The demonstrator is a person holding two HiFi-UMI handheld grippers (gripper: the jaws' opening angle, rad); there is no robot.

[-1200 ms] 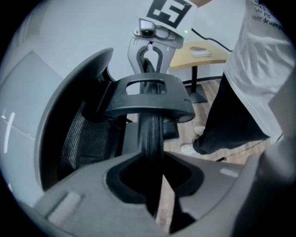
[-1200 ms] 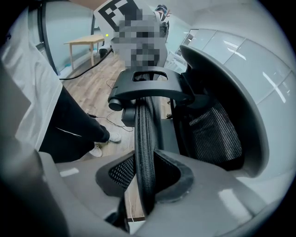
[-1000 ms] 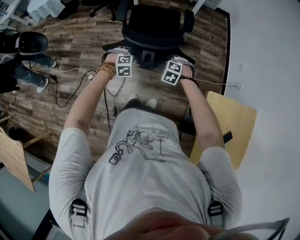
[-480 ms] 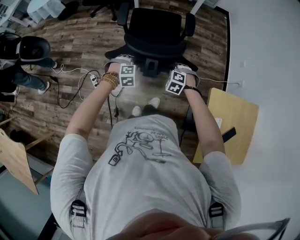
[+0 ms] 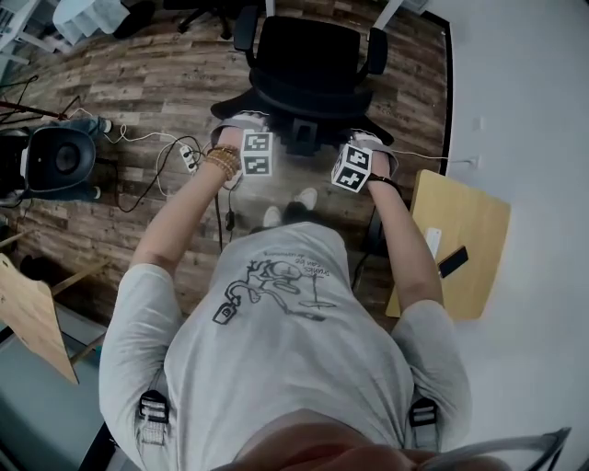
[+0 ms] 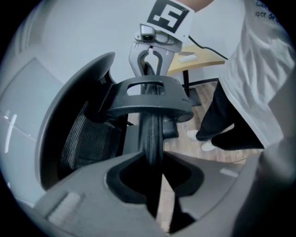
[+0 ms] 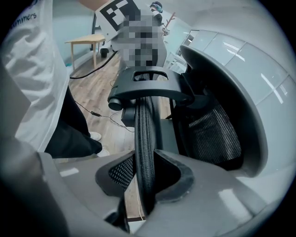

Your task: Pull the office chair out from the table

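The black office chair (image 5: pixel 304 64) stands on the wood floor ahead of me, its seat facing away. My left gripper (image 5: pixel 250 129) and right gripper (image 5: pixel 366 145) both sit at the top of its backrest, one each side of the centre bracket (image 6: pixel 148 97). In the left gripper view my left gripper (image 6: pixel 152 162) is shut on the ribbed top rim of the backrest (image 6: pixel 151 134), and the right gripper (image 6: pixel 150 51) shows beyond it. The right gripper view shows my right gripper (image 7: pixel 144 171) shut on the same rim (image 7: pixel 144 129), beside the mesh back (image 7: pixel 212 134).
A light wooden table (image 5: pixel 460 248) stands at my right against the white wall, with a small dark object on it. Cables and a power strip (image 5: pixel 179 152) lie on the floor at the left, near a black round device (image 5: pixel 55 161). White table legs (image 5: pixel 386 11) show beyond the chair.
Both grippers have come back toward my body, still gripping the backrest, and the chair has followed them. My feet have stepped back with them.
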